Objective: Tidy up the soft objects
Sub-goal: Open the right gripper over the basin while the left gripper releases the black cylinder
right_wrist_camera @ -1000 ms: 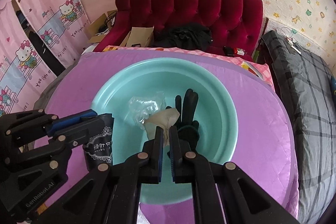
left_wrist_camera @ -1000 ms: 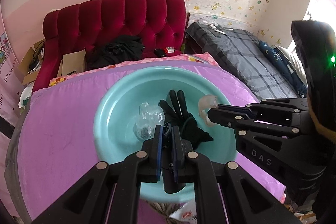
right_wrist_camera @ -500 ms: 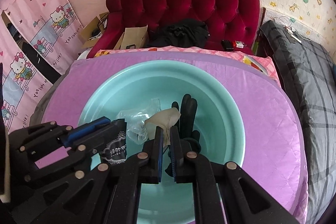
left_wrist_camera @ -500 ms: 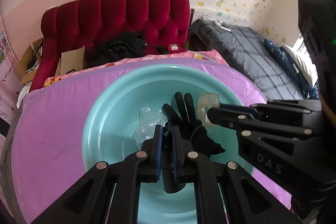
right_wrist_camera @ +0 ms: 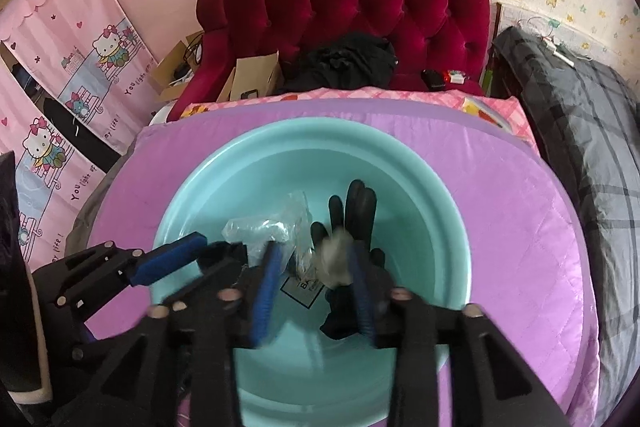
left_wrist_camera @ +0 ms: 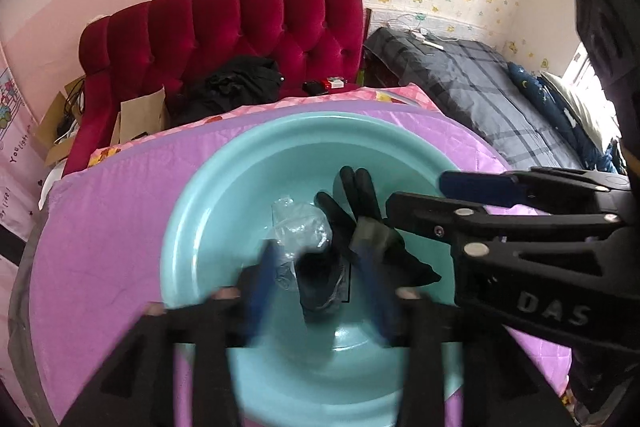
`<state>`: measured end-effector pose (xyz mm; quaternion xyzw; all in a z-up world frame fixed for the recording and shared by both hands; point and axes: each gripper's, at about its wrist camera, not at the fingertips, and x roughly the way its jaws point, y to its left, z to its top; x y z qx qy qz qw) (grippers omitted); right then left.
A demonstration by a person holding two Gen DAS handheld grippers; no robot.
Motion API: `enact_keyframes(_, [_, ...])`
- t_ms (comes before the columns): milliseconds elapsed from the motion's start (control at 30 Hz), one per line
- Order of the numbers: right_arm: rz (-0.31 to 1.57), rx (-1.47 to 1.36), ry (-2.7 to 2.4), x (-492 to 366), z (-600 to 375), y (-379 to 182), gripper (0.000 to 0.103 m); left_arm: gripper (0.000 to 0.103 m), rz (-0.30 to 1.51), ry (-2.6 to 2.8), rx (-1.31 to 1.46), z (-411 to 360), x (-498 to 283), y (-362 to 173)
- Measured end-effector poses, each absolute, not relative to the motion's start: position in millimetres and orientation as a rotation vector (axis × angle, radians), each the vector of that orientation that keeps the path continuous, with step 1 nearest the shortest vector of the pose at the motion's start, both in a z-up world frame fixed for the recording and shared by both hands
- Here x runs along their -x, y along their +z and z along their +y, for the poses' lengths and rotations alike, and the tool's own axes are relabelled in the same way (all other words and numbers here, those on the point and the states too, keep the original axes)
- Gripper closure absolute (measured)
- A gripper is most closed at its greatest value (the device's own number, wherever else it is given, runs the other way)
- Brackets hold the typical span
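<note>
Soft objects lie gathered in a teal plastic basin [left_wrist_camera: 192, 227]: a black glove [left_wrist_camera: 356, 195] with fingers pointing toward the far rim, a crumpled clear plastic bag [left_wrist_camera: 300, 227] touching its left side, a small dark packet [left_wrist_camera: 320, 283] nearer the camera, and a pale crumpled item [right_wrist_camera: 334, 259] just beside the glove's cuff. The left gripper [left_wrist_camera: 320, 287] and right gripper [right_wrist_camera: 316, 287] both hang over the basin with fingers spread apart and blurred, neither clamped on anything. Judged from this layout, the visible soft items are already collected in the basin; whether more remain elsewhere cannot be told. The basin sits on a purple quilted cover [right_wrist_camera: 520, 227]. Beyond stand a red tufted sofa [right_wrist_camera: 360, 7] bearing dark clothing [right_wrist_camera: 344, 61], a plaid grey bed [left_wrist_camera: 480, 99], and cartoon-print pink curtains [right_wrist_camera: 60, 87].
</note>
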<state>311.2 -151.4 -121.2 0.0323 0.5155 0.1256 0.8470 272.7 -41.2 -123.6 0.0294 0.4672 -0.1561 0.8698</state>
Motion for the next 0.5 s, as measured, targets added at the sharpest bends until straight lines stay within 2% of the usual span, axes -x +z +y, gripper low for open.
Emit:
enact_keyframes(33, [1.083,-0.068,0.260,-311,-151,-120,0.051,0.005,0.970,-0.311,-0.064,-40,-273,-123])
enact_keyframes(67, [1.080,-0.068,0.257,-310,-151,-118,0.050,0.000,0.957,-0.292,-0.067,-39,-272,-123])
enact_keyframes(133, [1.077,-0.059,0.249,-311,-151,-117,0.041,0.000,0.937,-0.274,-0.069,-37,-271,-121])
enact_keyframes(200, [1.065,-0.036,0.224,-309,-151,-115,0.018,0.000,0.934,-0.261,-0.076,-35,-269,-120])
enact_keyframes(267, [1.058,-0.034,0.212,-309,-153,-115,0.003,0.000,0.929,-0.255,-0.084,-34,-267,-119])
enact_keyframes(300, [1.055,-0.034,0.204,-308,-154,-114,0.000,0.000,0.927,-0.250,-0.089,-33,-266,-118])
enact_keyframes(500, [1.043,-0.014,0.182,-300,-157,-109,0.000,0.000,0.939,-0.241,-0.098,-27,-256,-115])
